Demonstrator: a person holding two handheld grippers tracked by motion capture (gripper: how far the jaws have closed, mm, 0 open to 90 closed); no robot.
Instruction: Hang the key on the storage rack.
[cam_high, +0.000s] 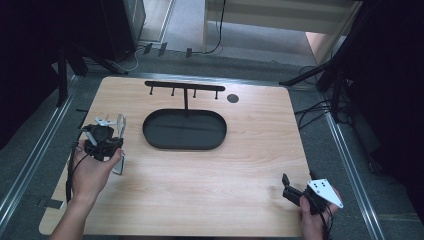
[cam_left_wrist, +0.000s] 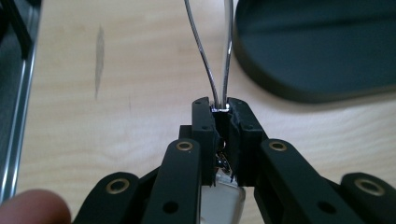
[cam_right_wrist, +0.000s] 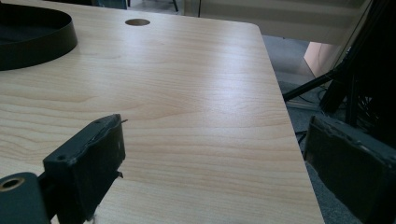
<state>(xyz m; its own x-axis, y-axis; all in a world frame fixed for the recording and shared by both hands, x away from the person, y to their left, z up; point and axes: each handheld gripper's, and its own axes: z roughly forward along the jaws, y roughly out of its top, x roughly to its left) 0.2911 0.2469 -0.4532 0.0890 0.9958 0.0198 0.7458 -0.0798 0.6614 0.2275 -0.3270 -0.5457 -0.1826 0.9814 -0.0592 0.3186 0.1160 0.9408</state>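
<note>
The right gripper (cam_high: 286, 186) rests at the near right corner of the table (cam_high: 210, 190), held low in the person's right hand (cam_high: 315, 220). Its jaws are released and stand wide apart, with only bare wood between them.

At the left side, the left hand (cam_high: 92, 172) holds the left gripper (cam_left_wrist: 219, 109) a little above the table, and the forearm comes in from the near edge. The jaws are clenched on a thin metal loop (cam_left_wrist: 211, 56). It looks like two shiny silver wires, which come out together from between the pads and then bow apart. A pale, flat piece, partly hidden, hangs under the jaws; I cannot tell what it is. The long axis of the loop follows the direction of the jaws, away from the person toward the far edge.

Just to the right of the loop lies a black oval tray (cam_high: 150, 131). Behind it stands a black rack (cam_high: 184, 86) with small pegs, and farther right is a round hole (cam_high: 232, 98) in the table.
</note>
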